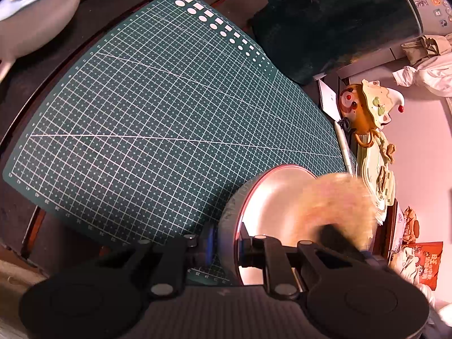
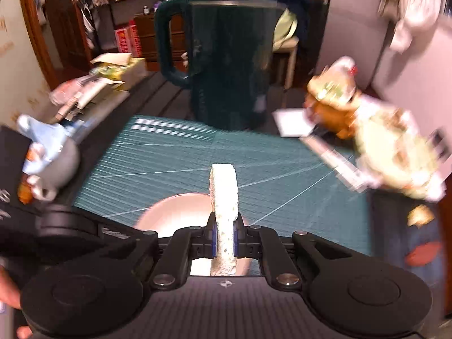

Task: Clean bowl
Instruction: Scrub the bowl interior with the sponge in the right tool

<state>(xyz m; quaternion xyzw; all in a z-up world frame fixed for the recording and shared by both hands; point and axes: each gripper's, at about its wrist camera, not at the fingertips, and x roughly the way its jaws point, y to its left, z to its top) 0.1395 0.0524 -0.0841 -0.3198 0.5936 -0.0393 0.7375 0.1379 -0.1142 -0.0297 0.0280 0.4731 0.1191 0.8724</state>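
Note:
A bowl [image 1: 271, 197], pink inside and grey outside, stands tilted at the near right corner of the green cutting mat [image 1: 169, 113]. My left gripper [image 1: 227, 244] is shut on its rim, one finger outside the wall and one inside. My right gripper [image 2: 225, 240] is shut on a pale sponge [image 2: 224, 192] held upright on edge over the bowl [image 2: 175, 214]. In the left wrist view the sponge [image 1: 339, 197] is a blur across the right side of the bowl, with the dark right gripper [image 1: 336, 234] behind it.
A tall dark green jug [image 2: 226, 56] stands at the far edge of the mat. A second grey bowl [image 1: 34, 19] with a pale blue inside sits at the mat's left. Ceramic figures [image 1: 364, 107] and papers crowd the right side. A hand [image 2: 11, 296] shows at lower left.

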